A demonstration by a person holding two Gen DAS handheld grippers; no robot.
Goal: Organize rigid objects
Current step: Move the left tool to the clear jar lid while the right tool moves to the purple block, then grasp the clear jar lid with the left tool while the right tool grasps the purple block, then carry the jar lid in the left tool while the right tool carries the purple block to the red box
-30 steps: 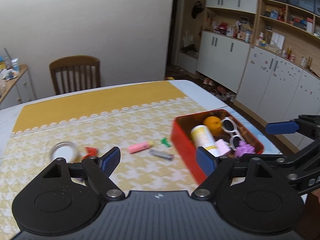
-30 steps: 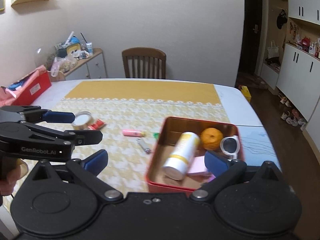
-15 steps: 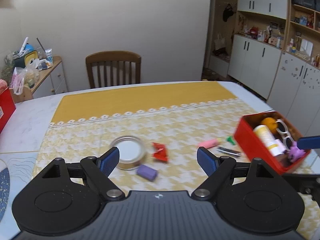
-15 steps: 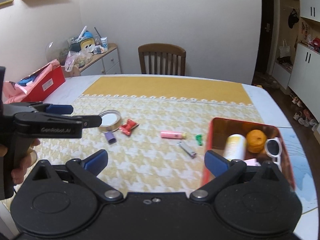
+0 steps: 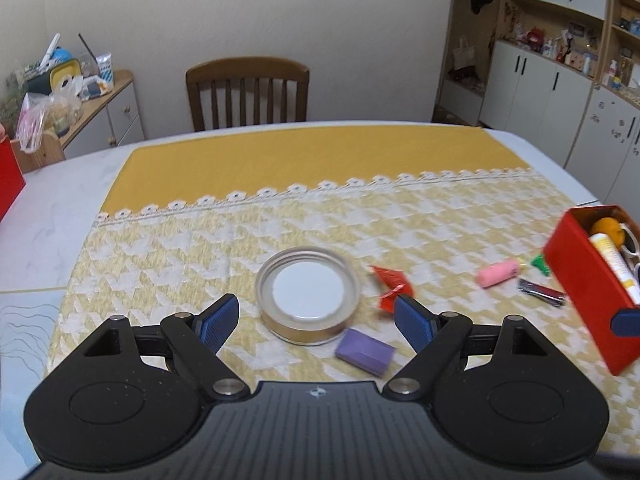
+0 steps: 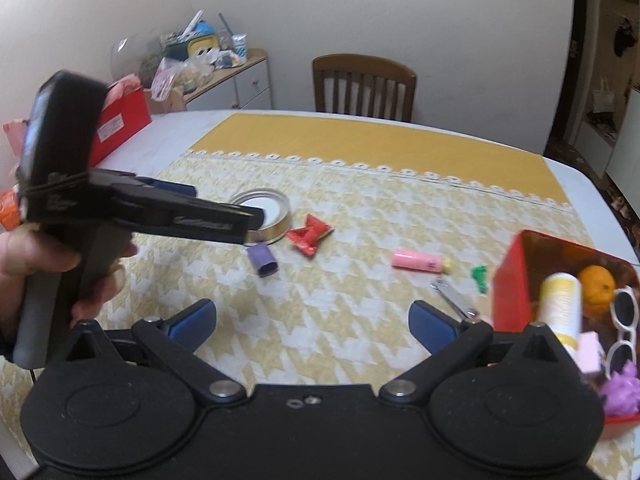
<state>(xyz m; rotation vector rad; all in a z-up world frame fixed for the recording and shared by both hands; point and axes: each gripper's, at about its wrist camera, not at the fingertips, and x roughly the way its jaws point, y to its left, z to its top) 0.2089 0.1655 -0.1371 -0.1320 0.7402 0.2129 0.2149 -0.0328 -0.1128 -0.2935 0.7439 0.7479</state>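
My left gripper [image 5: 316, 322] is open and hovers just before a round gold-rimmed jar lid [image 5: 307, 299] on the yellow tablecloth. A purple block [image 5: 365, 351] lies at the lid's near right, a red wrapper [image 5: 390, 286] beyond it. Further right lie a pink tube [image 5: 498, 274], a nail clipper [image 5: 540, 291] and a small green piece [image 5: 540, 263]. A red tin [image 5: 580, 280] at the right edge holds an orange, a white bottle and white sunglasses. My right gripper [image 6: 312, 326] is open over bare cloth, with the nail clipper [image 6: 454, 297] by its right finger and the tin [image 6: 514, 292] beside it.
A wooden chair [image 5: 248, 94] stands at the table's far side. A cluttered side cabinet [image 5: 92, 108] is at the far left and white cupboards [image 5: 552, 92] at the right. In the right wrist view a hand [image 6: 36, 252] holds the left gripper's body over the table's left part.
Both grippers swung left and sank towards the table. The red tin slid from the middle to the right edge of both views, and the jar lid came between my left fingers' line.
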